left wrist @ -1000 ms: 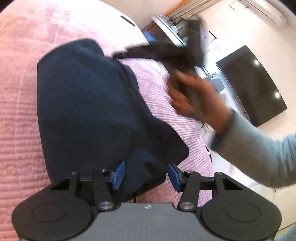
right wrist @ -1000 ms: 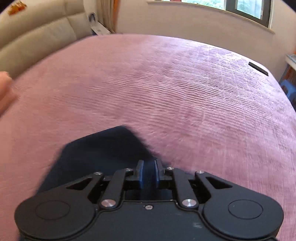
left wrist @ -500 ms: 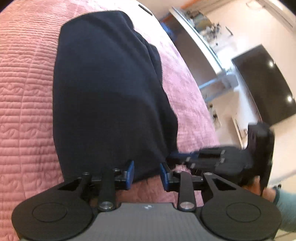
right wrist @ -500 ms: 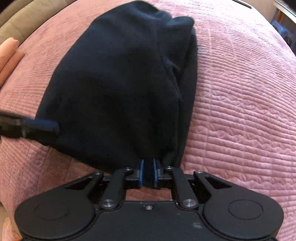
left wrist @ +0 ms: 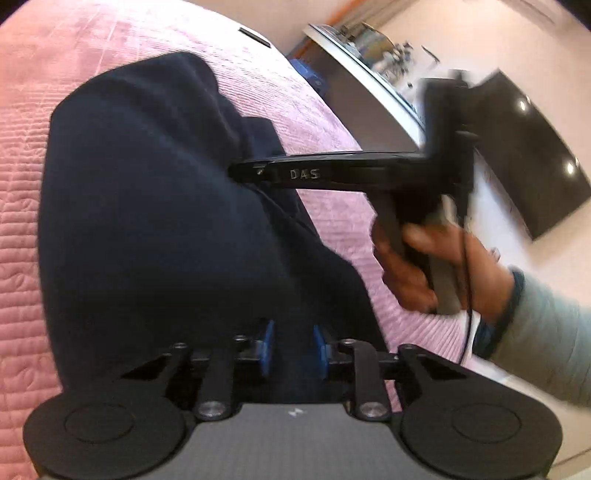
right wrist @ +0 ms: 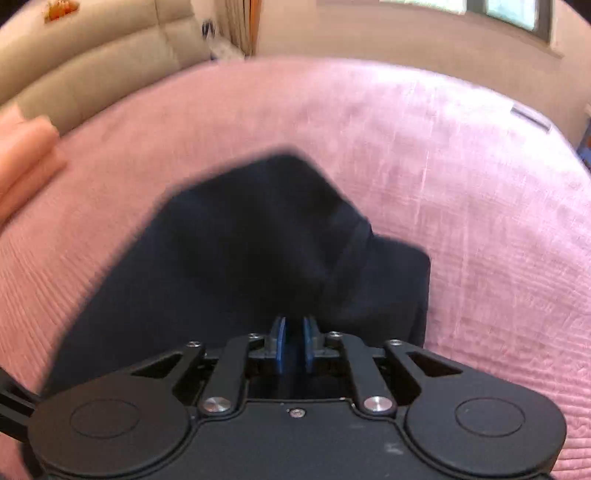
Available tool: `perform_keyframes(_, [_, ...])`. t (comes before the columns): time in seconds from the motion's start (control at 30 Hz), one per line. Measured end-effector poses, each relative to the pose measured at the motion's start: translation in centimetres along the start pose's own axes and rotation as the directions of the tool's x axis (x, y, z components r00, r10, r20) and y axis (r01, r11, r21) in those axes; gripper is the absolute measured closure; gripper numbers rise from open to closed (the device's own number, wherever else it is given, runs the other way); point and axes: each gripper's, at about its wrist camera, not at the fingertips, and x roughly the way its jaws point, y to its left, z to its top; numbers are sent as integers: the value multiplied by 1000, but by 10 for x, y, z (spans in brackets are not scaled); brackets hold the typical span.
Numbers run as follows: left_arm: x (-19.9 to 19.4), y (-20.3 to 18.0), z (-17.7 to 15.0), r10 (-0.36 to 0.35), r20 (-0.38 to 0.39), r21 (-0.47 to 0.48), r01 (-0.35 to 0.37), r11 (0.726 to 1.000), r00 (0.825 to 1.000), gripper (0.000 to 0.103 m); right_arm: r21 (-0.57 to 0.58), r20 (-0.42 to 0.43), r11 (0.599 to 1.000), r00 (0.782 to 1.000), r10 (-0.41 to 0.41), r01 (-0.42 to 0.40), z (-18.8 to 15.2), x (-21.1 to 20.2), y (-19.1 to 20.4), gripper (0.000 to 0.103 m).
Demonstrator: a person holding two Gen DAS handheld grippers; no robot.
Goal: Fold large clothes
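navy garment | folded, bunched | on pink quilt | both grippers clamp it

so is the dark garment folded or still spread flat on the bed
Folded, roughly. The navy garment lies doubled in layers on the pink bedspread, with stacked edges along one side. The fold looks loose and uneven; blur hides how many layers there are.

We see a pink quilted bedspread with a small dark flat object lying near its far edge. Beyond it we make out a beige padded headboard, a window, a wall-mounted black television and a cluttered white shelf.
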Motion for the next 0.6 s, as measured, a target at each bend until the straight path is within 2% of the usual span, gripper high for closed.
perform_keyframes(0.03, [-2, 1, -4, 2, -6, -12, -2, 1000, 1000, 79, 24, 9, 1000, 1000, 8, -8, -5, -3, -8, 98])
perform_keyframes(0.07, [-2, 2, -3, 4, -15, -19, -4, 1000, 1000, 79, 39, -2, 999, 1000, -25, 25, -8, -6, -13, 88])
perform_keyframes(0.1, [-3, 1, -3, 19, -39, -13, -20, 1000, 999, 80, 60, -7, 998, 999, -36, 36, -13, -11, -19, 88])
perform_keyframes(0.13, [-2, -5, 2, 50, -59, 18, -49, 999, 997, 82, 87, -22, 994, 998, -64, 66, -19, -15, -25, 88])
perform_keyframes(0.2, [0, -15, -1, 106, -87, 93, -98, 991, 991, 82, 79, -58, 991, 993, -108, 112, -31, -13, -27, 78])
perform_keyframes(0.33, [5, -23, -8, 150, -149, 143, -129, 981, 977, 82, 134, -128, 973, 977, -171, 188, -49, -29, -29, 77])
perform_keyframes(0.4, [-6, -32, 8, 130, -150, 146, -108, 983, 980, 82, 173, -99, 970, 983, -153, 168, -55, -57, -21, 77])
perform_keyframes(0.43, [-15, -32, 13, 123, -135, 142, -103, 984, 983, 79, 183, -71, 973, 989, -131, 142, -55, -68, -15, 77])
perform_keyframes(0.47, [-21, -31, 22, 122, -115, 135, -106, 985, 986, 75, 193, -46, 974, 993, -113, 120, -54, -79, -8, 60])
perform_keyframes(0.53, [-37, -27, 37, 137, -64, 107, -129, 986, 989, 54, 209, -8, 974, 996, -90, 89, -52, -95, 0, 39])
perform_keyframes(0.57, [-43, -24, 45, 148, -42, 95, -144, 985, 988, 49, 212, 11, 974, 996, -89, 85, -51, -99, 3, 35])
perform_keyframes(0.6, [-48, -21, 50, 168, -28, 88, -165, 982, 985, 35, 216, 16, 972, 996, -93, 88, -50, -103, 4, 34])
